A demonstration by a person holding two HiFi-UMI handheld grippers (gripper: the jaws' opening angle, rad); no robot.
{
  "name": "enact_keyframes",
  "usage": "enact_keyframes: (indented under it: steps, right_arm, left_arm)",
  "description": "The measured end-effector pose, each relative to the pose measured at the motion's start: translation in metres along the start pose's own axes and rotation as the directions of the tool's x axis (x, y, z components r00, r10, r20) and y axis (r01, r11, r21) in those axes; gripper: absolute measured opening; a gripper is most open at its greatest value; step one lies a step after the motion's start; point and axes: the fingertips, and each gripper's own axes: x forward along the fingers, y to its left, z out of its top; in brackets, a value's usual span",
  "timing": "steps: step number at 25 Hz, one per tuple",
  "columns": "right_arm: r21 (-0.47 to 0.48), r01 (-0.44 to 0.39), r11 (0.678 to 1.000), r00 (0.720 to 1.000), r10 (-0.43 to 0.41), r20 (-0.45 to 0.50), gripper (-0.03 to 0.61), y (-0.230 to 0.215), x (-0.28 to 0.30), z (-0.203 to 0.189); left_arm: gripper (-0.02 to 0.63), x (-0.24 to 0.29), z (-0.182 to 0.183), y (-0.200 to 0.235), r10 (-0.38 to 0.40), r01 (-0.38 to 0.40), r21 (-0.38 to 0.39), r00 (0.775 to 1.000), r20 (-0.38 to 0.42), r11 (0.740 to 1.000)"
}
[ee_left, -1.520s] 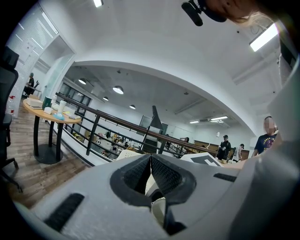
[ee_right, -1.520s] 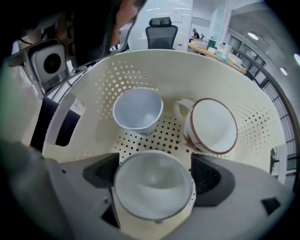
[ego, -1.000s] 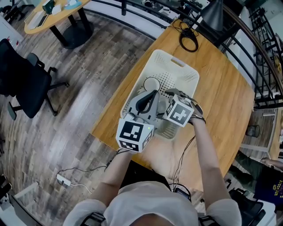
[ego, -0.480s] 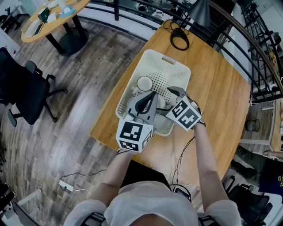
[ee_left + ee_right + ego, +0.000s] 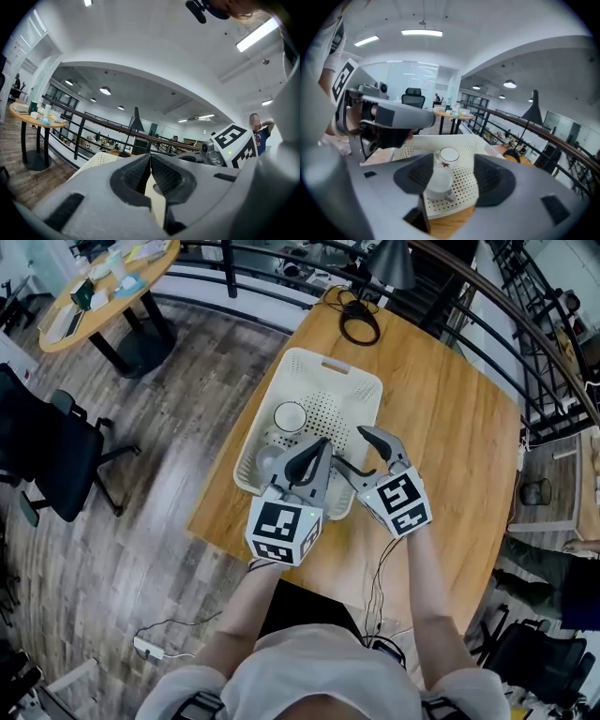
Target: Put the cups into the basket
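Note:
A white perforated basket point(image 5: 349, 395) stands on the wooden table point(image 5: 450, 427). Two white cups sit inside it: one with a red star point(image 5: 290, 416) point(image 5: 449, 155), and one with a handle point(image 5: 270, 460) point(image 5: 438, 180) nearer to me. My right gripper point(image 5: 349, 448) point(image 5: 452, 176) hovers above the basket's near end, tilted down. Its jaws are open with nothing between them, and they have just been closing. My left gripper point(image 5: 323, 442) point(image 5: 150, 159) is held level over the basket's near edge, shut and empty.
A coiled black cable point(image 5: 359, 324) lies at the table's far end, under a black lamp point(image 5: 389, 263). A railing runs behind the table. On the wood floor to the left are an office chair point(image 5: 47, 456) and a round table point(image 5: 103, 277).
My right gripper has lifted out of the basket and drawn back towards me, and its jaws have narrowed. The cup with the handle now shows in the basket. My left gripper has shifted slightly.

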Motion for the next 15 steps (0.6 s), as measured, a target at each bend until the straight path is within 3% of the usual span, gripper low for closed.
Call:
enact_keyframes:
  steps: [2, 6, 10, 13, 15]
  right_arm:
    - [0.035, 0.103, 0.994, 0.992, -0.106, 0.071, 0.149, -0.012, -0.015, 0.007]
    - [0.129, 0.197, 0.972, 0.958, -0.218, 0.186, 0.023, -0.018, -0.039, 0.018]
    - [0.28, 0.184, 0.942, 0.913, -0.27, 0.306, 0.012, -0.01, -0.06, 0.023]
    - [0.448, 0.139, 0.883, 0.863, -0.33, 0.382, 0.012, -0.006, -0.079, 0.023]
    - [0.514, 0.153, 0.844, 0.828, -0.394, 0.399, 0.012, -0.003, -0.093, 0.022]
  left_arm:
    - [0.009, 0.0, 0.0, -0.007, -0.008, 0.008, 0.006, 1.0, 0.0, 1.0]
    - [0.009, -0.003, -0.002, -0.019, -0.021, 0.021, 0.018, 1.0, -0.007, 1.0]
    - [0.009, -0.007, -0.007, -0.032, -0.037, 0.038, 0.031, 0.999, -0.017, 0.999]
    - [0.009, -0.011, -0.011, -0.043, -0.052, 0.053, 0.039, 0.998, -0.024, 0.998]
    - [0.009, -0.014, -0.012, -0.051, -0.066, 0.067, 0.044, 0.997, -0.029, 0.997]
